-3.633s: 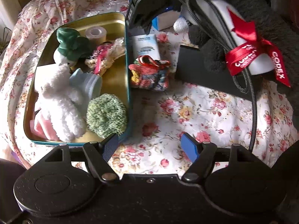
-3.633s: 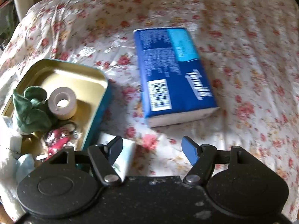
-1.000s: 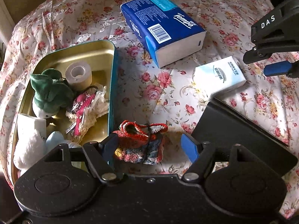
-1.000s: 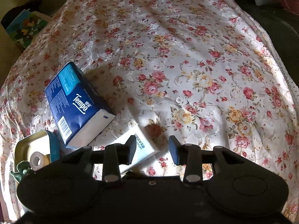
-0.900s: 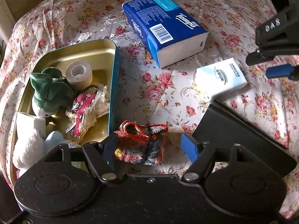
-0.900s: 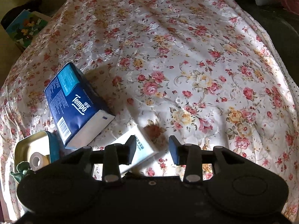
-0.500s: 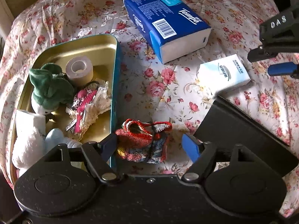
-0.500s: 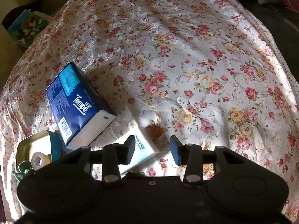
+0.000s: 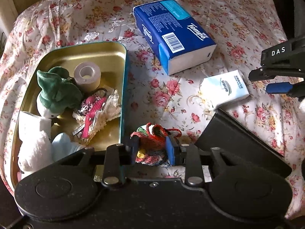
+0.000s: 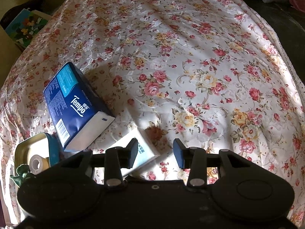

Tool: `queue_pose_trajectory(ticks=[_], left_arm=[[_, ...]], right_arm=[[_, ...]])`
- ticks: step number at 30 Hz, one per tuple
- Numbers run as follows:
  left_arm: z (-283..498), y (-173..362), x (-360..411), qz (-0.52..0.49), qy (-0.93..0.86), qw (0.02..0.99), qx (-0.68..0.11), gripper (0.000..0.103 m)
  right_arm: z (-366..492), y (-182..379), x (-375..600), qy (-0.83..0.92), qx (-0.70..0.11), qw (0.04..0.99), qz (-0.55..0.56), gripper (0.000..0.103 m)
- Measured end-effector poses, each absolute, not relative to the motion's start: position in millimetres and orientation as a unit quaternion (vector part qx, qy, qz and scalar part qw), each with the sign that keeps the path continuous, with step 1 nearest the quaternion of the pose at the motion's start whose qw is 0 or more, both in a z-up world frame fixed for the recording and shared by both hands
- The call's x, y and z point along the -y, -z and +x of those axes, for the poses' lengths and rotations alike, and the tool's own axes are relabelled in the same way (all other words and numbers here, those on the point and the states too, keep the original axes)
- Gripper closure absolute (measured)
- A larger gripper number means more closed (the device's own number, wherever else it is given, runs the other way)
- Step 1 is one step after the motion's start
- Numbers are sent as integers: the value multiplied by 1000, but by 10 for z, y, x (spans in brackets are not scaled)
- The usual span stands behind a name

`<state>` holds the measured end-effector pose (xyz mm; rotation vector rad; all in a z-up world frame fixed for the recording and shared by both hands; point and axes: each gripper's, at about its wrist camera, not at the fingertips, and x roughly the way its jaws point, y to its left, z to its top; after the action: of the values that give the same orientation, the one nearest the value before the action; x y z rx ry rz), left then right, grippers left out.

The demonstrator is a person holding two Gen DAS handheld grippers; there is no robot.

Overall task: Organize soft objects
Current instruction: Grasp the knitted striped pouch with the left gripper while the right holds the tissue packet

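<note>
Where half a second before stood spread | left tool [image 9: 151, 148] just closed, clamped on knitted pouch [image 9: 152, 143] beside tin [image 9: 123, 87] on floral cloth [image 9: 171, 87] | right tool [image 10: 155, 152] narrow, empty.

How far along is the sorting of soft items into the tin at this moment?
Done: the tin already holds a green plush, a white fluffy toy and a tape roll. In hand: the left gripper has just closed on the crocheted pouch beside the tin. Left: the small tissue pack and blue Tempo pack lie on the floral cloth.
</note>
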<state>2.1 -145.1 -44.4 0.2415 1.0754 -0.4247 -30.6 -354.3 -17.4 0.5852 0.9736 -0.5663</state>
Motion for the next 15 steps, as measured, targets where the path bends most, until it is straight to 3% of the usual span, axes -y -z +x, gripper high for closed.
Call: queue_pose_trajectory(ticks=[4,7,11,15], left_arm=[[4,510,1478,124,202,830,-505,56],[-132,518,1590,154,217,831,-489,50],[-339,409,1680,149,285,814,-484,49],[-382,477,1615,30,391,709,-586,52]], right_arm=[[-289,184,3519,262,-458,804,273,63],[-275,206,3512,258,-462,803,272,62],[-281,205,3523,261,-461,804,270,62],[-286,202,3548,264,-461,803,270,61]])
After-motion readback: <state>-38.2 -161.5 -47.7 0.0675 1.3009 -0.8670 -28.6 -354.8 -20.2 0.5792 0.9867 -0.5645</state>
